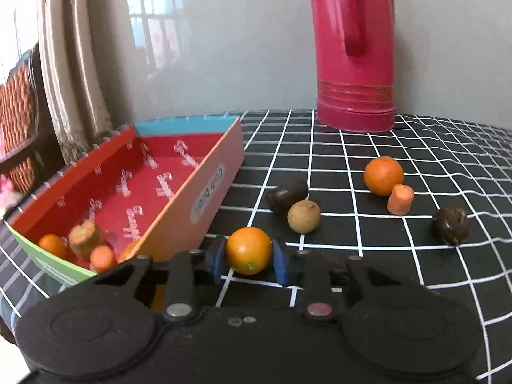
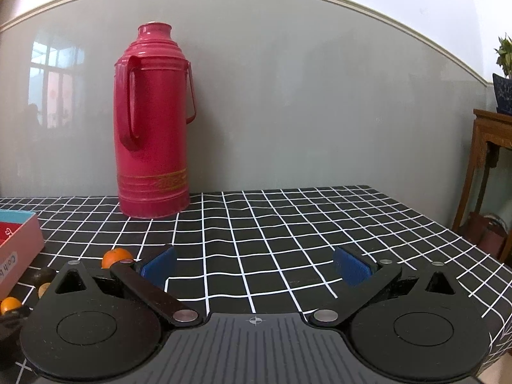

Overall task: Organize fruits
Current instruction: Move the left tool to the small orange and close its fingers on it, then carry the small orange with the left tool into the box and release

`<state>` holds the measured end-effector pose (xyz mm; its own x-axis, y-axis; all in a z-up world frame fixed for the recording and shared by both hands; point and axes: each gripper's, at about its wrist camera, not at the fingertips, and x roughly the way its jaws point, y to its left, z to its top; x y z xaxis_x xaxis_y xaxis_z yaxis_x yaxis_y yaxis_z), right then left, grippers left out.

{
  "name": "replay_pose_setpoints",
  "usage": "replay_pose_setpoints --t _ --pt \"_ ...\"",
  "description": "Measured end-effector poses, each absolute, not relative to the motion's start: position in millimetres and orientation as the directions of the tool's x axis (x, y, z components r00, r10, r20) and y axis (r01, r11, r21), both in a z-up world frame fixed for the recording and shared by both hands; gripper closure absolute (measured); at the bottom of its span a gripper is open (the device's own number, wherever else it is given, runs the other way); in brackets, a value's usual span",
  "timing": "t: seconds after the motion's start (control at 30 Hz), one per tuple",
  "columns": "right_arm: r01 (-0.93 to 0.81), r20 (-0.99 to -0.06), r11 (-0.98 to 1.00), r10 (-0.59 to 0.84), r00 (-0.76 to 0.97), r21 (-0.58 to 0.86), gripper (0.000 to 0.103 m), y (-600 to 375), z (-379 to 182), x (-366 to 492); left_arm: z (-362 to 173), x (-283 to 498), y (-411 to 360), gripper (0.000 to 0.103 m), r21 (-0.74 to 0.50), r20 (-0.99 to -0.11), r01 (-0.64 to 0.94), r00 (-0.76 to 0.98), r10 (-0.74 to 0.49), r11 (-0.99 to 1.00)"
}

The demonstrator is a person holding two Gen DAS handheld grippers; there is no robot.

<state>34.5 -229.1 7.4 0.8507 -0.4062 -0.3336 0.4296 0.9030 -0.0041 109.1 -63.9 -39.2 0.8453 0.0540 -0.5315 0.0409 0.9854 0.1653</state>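
Observation:
My left gripper is shut on a small orange that rests on the checked tablecloth, its blue pads against both sides. Just left of it stands a colourful cardboard box with a red inside, holding carrot pieces and small oranges. Beyond the held orange lie a dark fruit, a tan round fruit, another orange, a carrot piece and a second dark fruit. My right gripper is open over bare cloth, with nothing between its fingers.
A tall red thermos stands at the back against the grey wall, also in the right wrist view as thermos. The box corner and an orange sit at that view's left. A wooden stand is beyond the table's right edge.

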Motion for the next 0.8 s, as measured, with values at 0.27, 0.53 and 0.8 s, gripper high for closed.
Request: replay_pose_setpoints --t 0.27,0.53,0.8 --pt "0.422 -0.327 0.906 -0.402 0.855 -0.012 0.000 -227.5 6.8 36.2 -18.2 87.8 -67.2 0.081 0.260 -0.335 -0.048 0.932 0.136 0.965" --pt "0.383 -0.341 0.924 -0.359 0.869 0.002 0.000 -223.2 5.4 40.8 -1.2 120.0 -16.6 0.081 0.197 -0.391 -0.214 0.878 0.277 0.957" --pt "0.329 -0.369 0.944 -0.303 0.879 0.007 0.000 -215.7 -0.5 46.9 -7.1 136.8 9.4 0.070 0.168 -0.516 -0.249 0.802 0.300 0.954"
